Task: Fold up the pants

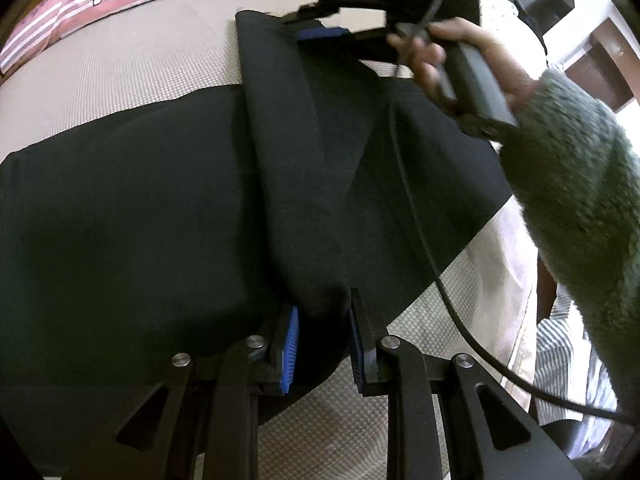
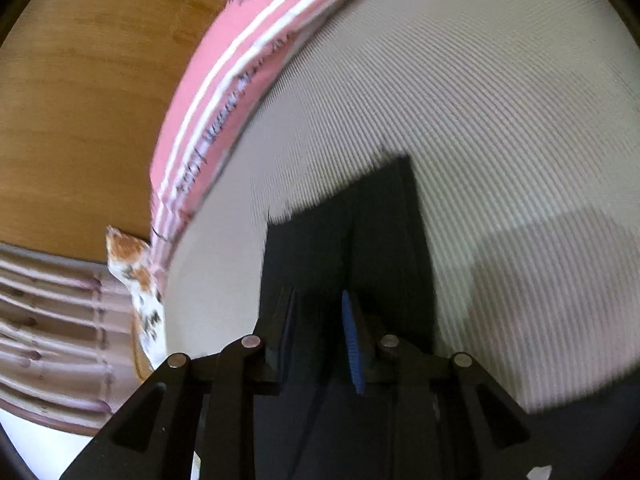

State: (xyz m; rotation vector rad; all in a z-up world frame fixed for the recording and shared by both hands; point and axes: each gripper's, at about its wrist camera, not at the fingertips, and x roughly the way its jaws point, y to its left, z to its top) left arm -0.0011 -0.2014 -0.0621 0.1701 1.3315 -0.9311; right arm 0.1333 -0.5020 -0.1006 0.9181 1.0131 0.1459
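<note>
Currently we had left claw (image 1: 324,340) clamped on pants (image 1: 160,220); right claw (image 2: 320,336) apart astride the leg running toward 12 o'clock.

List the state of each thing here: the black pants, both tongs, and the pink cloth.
Black pants: spread on the beige surface, one strip folded over the top.
Left tongs: shut on the pants' near fold.
Right tongs: cloth between the pads, grip unclear.
Pink cloth: flat at the far edge.
</note>
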